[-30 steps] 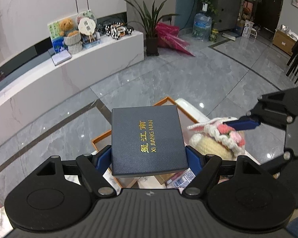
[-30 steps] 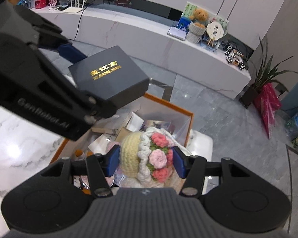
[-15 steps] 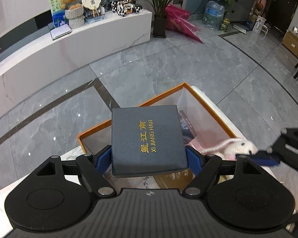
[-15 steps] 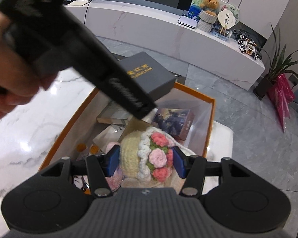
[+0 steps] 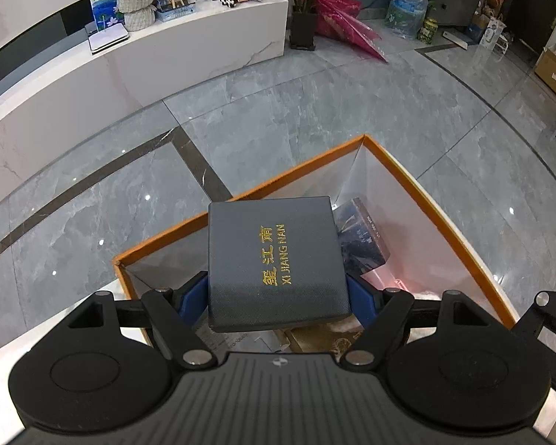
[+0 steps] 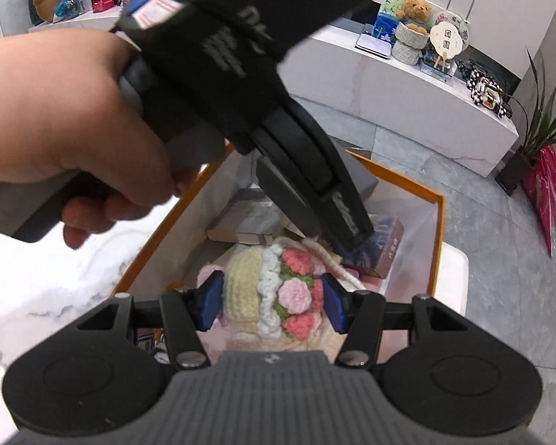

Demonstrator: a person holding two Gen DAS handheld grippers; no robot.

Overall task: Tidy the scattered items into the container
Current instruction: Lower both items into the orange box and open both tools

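Observation:
A dark grey gift box [image 5: 276, 261] with gold lettering sits between the blue pads of my left gripper [image 5: 278, 294], which is shut on it. It hangs over the orange-rimmed container [image 5: 419, 181]. In the right wrist view, my right gripper [image 6: 271, 302] is shut on a cream crocheted hat [image 6: 274, 289] with a white frill and pink flowers. The hat is low over the same container [image 6: 439, 222]. The left gripper's black body [image 6: 263, 85] and the person's hand [image 6: 63, 126] cross above the hat and hide most of the grey box.
Inside the container lie a dark printed box [image 5: 359, 239], papers and other small items. The container stands on a white marble tabletop [image 6: 48, 270] near its edge. Beyond is grey tiled floor [image 5: 315, 111], with a white counter [image 5: 129, 59] carrying a teddy bear and ornaments.
Both grippers have come down toward the container, each keeping its grip. The left gripper has swung across in front of the right camera, and the hat has left the left wrist view.

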